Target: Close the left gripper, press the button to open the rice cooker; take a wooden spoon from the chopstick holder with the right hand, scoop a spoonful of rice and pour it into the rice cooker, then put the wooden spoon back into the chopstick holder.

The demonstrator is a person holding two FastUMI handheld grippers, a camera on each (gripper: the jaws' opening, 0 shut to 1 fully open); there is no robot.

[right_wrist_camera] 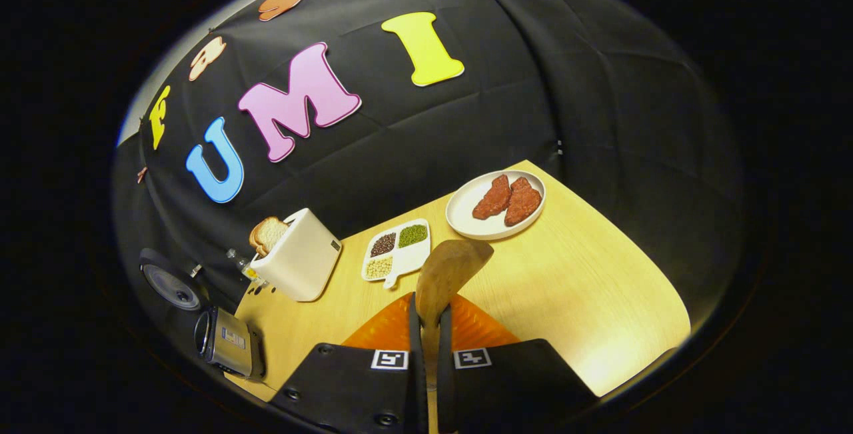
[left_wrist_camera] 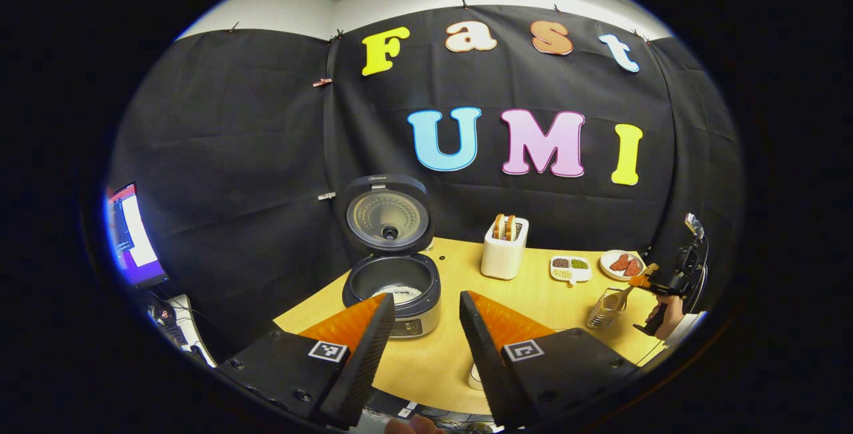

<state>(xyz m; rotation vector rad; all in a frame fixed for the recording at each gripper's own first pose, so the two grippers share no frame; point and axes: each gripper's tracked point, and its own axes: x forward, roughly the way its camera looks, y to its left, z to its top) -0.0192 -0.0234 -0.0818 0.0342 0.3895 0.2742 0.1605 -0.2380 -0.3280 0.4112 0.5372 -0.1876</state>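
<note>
**Spoon in your right gripper, cooker lid up**

Your right gripper (right_wrist_camera: 427, 327) has its fingers drawn narrow and pressed on the handle of the light-brown wooden spoon (right_wrist_camera: 445, 274). In the right gripper view the spoon's bowl sticks up past the fingertips, above the pale wooden table (right_wrist_camera: 586, 274). Beyond the bowl lies the small white divided dish of dark, green and pale grains (right_wrist_camera: 397, 251), and to its right the round white plate with two reddish-brown pieces of meat (right_wrist_camera: 496, 205). To the left of the divided dish stands the white toaster with a slice of bread in it (right_wrist_camera: 296, 255). At the far left edge of that view you see the dark rice cooker with a silver front (right_wrist_camera: 226, 343), its round lid (right_wrist_camera: 170, 282) raised.

Your left gripper (left_wrist_camera: 418, 341) hangs over the near edge of the table with its fingers spread wide and nothing between them. In the left gripper view the rice cooker sits just beyond the left finger, its lid standing upright and the inner pot exposed with something white at its bottom. To the right, your right gripper and the hand holding it are above the wire-mesh chopstick holder (left_wrist_camera: 606, 309), which stands near the right edge of the table, on the near side of the plate.
</note>
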